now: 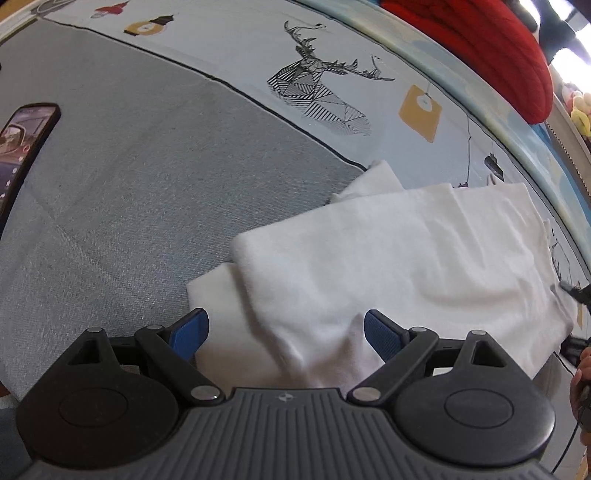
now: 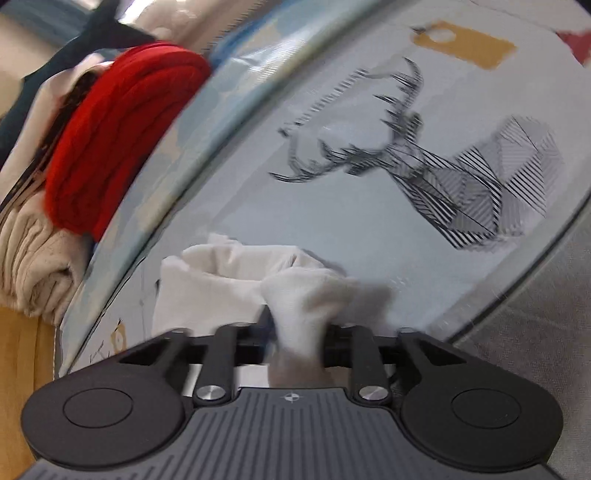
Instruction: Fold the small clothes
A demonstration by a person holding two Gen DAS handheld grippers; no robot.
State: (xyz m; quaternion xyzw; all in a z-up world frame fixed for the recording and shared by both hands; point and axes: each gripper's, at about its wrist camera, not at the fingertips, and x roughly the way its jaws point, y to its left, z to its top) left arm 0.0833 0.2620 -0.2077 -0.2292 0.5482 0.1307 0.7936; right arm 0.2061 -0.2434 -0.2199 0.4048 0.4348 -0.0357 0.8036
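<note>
Between the right gripper's (image 2: pixel 297 332) fingers, white garment (image 2: pixel 295 295) bunches.

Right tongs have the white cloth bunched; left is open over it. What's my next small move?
Probably close the left tongs on the near edge of the white cloth: they stand open over it, while the right tongs already pinch a bunch.

One white garment (image 1: pixel 388 266), partly folded. Two tools: left tool (image 1: pixel 284 334), blue pads apart; right tool (image 2: pixel 297 332), clamped on a bunch of white cloth. One phone (image 1: pixel 26 147) at the left edge. One red folded garment (image 2: pixel 122 136) and one beige folded garment (image 2: pixel 33 266) beside it. One deer print (image 1: pixel 317 92). Two yellow tag prints (image 1: pixel 421 112) (image 1: pixel 147 26).
</note>
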